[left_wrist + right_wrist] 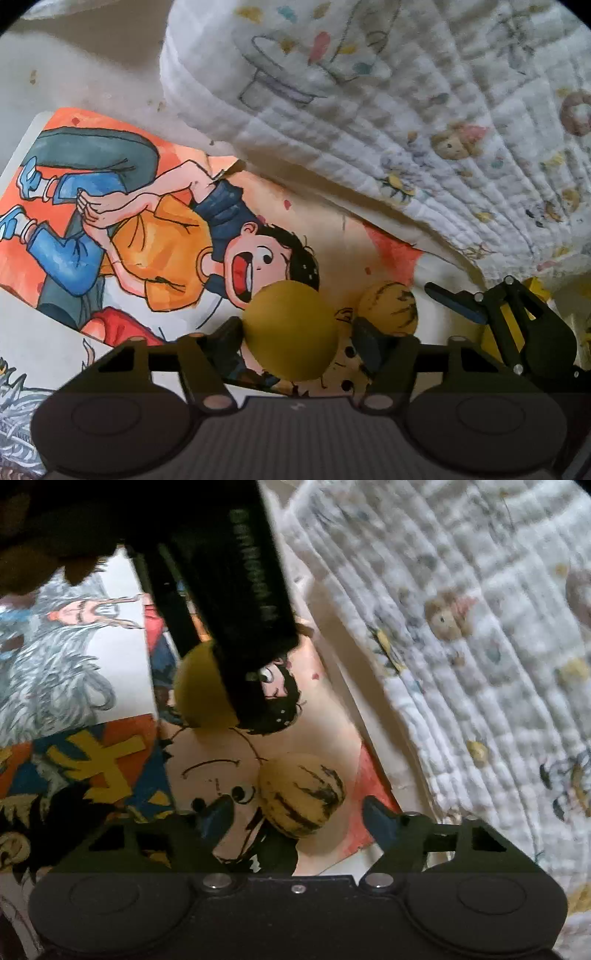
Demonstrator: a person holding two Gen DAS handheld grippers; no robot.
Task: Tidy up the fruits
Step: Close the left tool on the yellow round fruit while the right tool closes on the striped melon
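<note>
We have two small round fruits on the cartoon-printed picture book. The plain yellow fruit (291, 330) sits between the fingers of our left gripper (295, 338); both dark pads press its sides, so that gripper is clamped on it. Whether the fruit rests on the page or is lifted just off it we cannot tell. In the right wrist view the same plain yellow fruit (201, 686) shows farther away, half hidden behind the black body of our left gripper, which slants in from the upper left.

The striped yellow fruit (301, 794), pale with dark streaks, lies on the book just in front of our right gripper (297, 814). Its blue-tipped fingers stand apart, one on each side of the fruit, and neither touches it. In the left wrist view this striped yellow fruit (388, 304) sits just right of the held one, with the right gripper's blue fingertip and black linkage beyond it at the right edge.

The picture book (122, 221) lies open and flat, showing a shouting boy in an orange shirt and blue jeans. Along its far and right side a white quilted blanket (424, 110) with small printed animals and shapes is bunched up, its edge lying over the book's border.
</note>
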